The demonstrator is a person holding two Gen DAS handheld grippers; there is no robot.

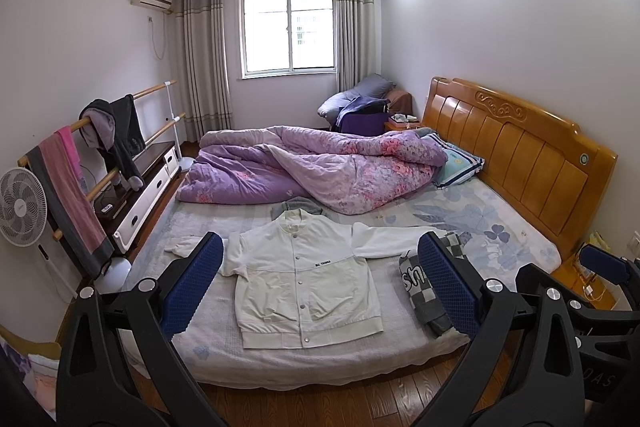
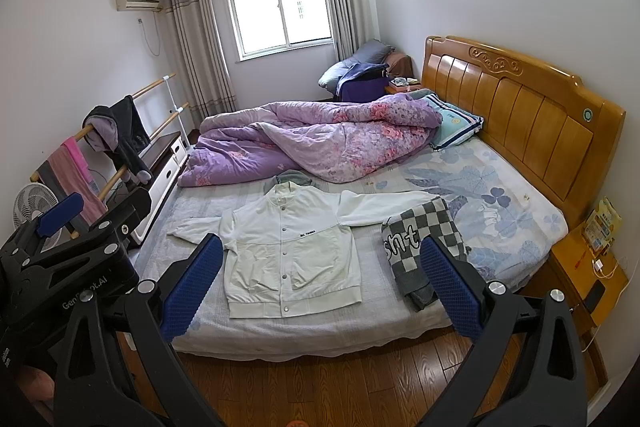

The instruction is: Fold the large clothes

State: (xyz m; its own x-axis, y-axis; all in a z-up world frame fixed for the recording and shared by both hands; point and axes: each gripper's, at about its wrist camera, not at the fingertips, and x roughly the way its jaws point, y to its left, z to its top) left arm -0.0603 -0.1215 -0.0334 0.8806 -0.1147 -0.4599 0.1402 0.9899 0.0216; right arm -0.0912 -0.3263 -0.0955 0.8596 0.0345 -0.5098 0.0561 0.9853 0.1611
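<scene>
White cotton-like fabric defines the work item: a snap-front jacket [image 1: 306, 279] lies face up and spread flat on the bed [image 1: 400, 355], near the foot edge, both sleeves extended sideways. The bed carries a pale floral sheet; a purple floral quilt [image 1: 304, 163] is bunched across the far half, well apart from the jacket body. A grey garment [image 1: 298, 207] lies just behind the jacket collar, partly covered by it. A grey-and-white checkered garment [image 2: 424, 247], already folded, rests over the end of the jacket's right-hand sleeve as seen in the right wrist view.

Step in hand, as a judgement: the jacket is laid out and no fold has begun, so this is the approach before the first fold. The next move calls for lowering both tools to the fabric and pinching a sleeve or side edge. The covered sleeve end may drag the checkered garment when lifted.

Left gripper [image 1: 320, 287]: fingers spread wide, held above the floor short of the bed, grasping nothing and touching nothing. Right gripper [image 2: 320, 287]: likewise fully released, empty, clear of all fabric.
</scene>
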